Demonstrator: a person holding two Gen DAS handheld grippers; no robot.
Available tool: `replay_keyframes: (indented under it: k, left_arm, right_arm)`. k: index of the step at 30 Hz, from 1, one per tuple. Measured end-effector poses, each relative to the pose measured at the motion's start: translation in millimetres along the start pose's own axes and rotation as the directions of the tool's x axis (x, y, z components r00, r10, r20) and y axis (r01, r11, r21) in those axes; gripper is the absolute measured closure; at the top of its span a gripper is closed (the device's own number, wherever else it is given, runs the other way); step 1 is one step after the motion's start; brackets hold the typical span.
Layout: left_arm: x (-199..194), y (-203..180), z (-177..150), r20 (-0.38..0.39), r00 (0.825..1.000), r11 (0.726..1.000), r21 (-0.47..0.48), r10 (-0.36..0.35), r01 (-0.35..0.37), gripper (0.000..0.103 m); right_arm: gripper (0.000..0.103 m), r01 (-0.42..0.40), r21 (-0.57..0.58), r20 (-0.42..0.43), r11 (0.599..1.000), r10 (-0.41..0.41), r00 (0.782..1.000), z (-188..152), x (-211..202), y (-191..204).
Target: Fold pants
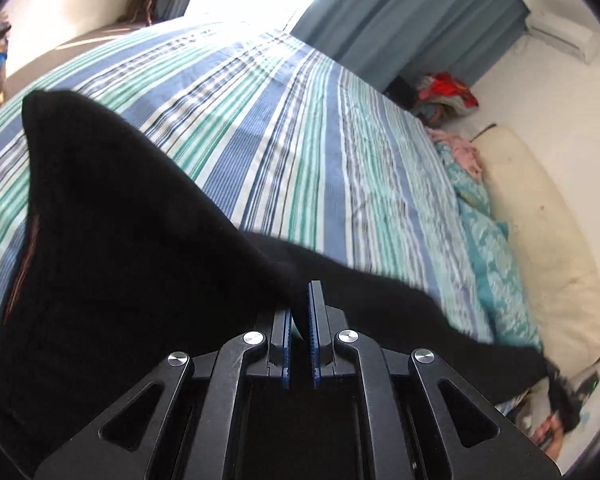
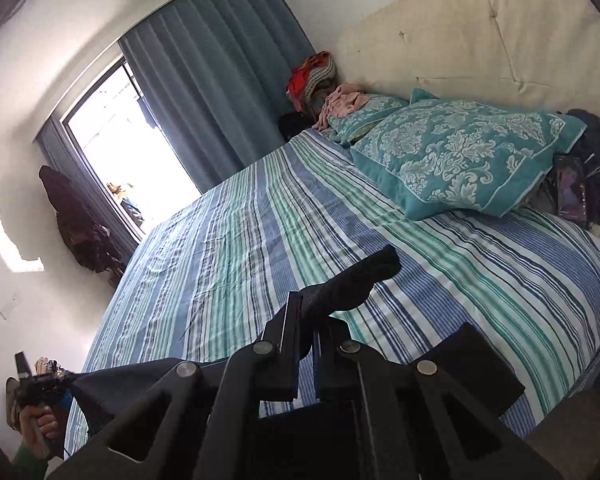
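Black pants [image 1: 120,248] hang stretched in the air above the striped bed [image 1: 284,112]. My left gripper [image 1: 300,304] is shut on their top edge, with cloth pinched between the blue pads. The fabric runs right to my other gripper [image 1: 560,396], seen small and blurred at the lower right. In the right wrist view, my right gripper [image 2: 306,316] is shut on a bunched black end of the pants [image 2: 360,280]. The cloth continues low left to the left gripper [image 2: 40,388], held by a hand.
Teal patterned pillows [image 2: 456,160] lie at the head of the bed against a cream headboard [image 2: 480,32]. A pile of clothes [image 2: 320,76] sits in the corner. Blue curtains [image 2: 216,92] and a bright window [image 2: 112,140] stand beyond the bed [image 2: 460,280].
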State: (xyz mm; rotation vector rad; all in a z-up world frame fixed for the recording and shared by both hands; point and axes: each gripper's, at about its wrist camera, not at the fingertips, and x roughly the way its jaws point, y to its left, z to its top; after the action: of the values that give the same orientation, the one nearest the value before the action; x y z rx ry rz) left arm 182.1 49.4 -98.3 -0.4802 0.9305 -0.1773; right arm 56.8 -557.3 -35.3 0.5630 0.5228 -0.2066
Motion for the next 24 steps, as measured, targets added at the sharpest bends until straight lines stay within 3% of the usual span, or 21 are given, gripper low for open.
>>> replay_keyframes:
  k: [3,6,8,10,13,17,22,24]
  left_arm:
    - [19,15,-82,-0.152,0.983,0.993,0.059,0.106,-0.098,0.097]
    - [49,26,-118,-0.286,0.954,0.996,0.032,0.093,-0.088,0.098]
    - [49,19,-122,-0.283,0.953,0.993,0.069,0.113,-0.098,0.098]
    - [41,14,-121,-0.277,0.954,0.992,0.087,0.114,-0.094,0.098]
    - [37,10,-121,-0.278,0.953,0.99,0.107,0.118,-0.091,0.098]
    - [44,4,-128,-0.306,0.94,0.981,0.16,0.153,-0.108,0.098]
    - [43,4,-130,-0.324,0.93,0.976,0.186,0.173,-0.116,0.098]
    - [38,4,-130,-0.316,0.933,0.974,0.194,0.171,-0.113,0.098]
  right_arm:
    - [0.098,0.074,0.021,-0.096,0.997,-0.071,0.993,-11,23,-42]
    - [0.098,0.17,0.063,-0.246,0.983,-0.149,0.958,-43,54,-92]
    - [0.098,0.225,0.058,-0.312,0.973,-0.197,0.929,-61,65,-112]
    - [0.098,0.257,0.039,-0.33,0.966,-0.231,0.915,-69,67,-123]
    - [0.098,0.258,0.031,-0.329,0.966,-0.234,0.915,-70,63,-130]
    - [0.098,0.271,-0.05,-0.306,0.961,-0.273,0.912,-65,59,-125]
    - [0.098,0.316,-0.113,-0.367,0.942,-0.335,0.868,-77,78,-134]
    - [0.098,0.32,-0.096,-0.343,0.942,-0.333,0.878,-79,70,-132]
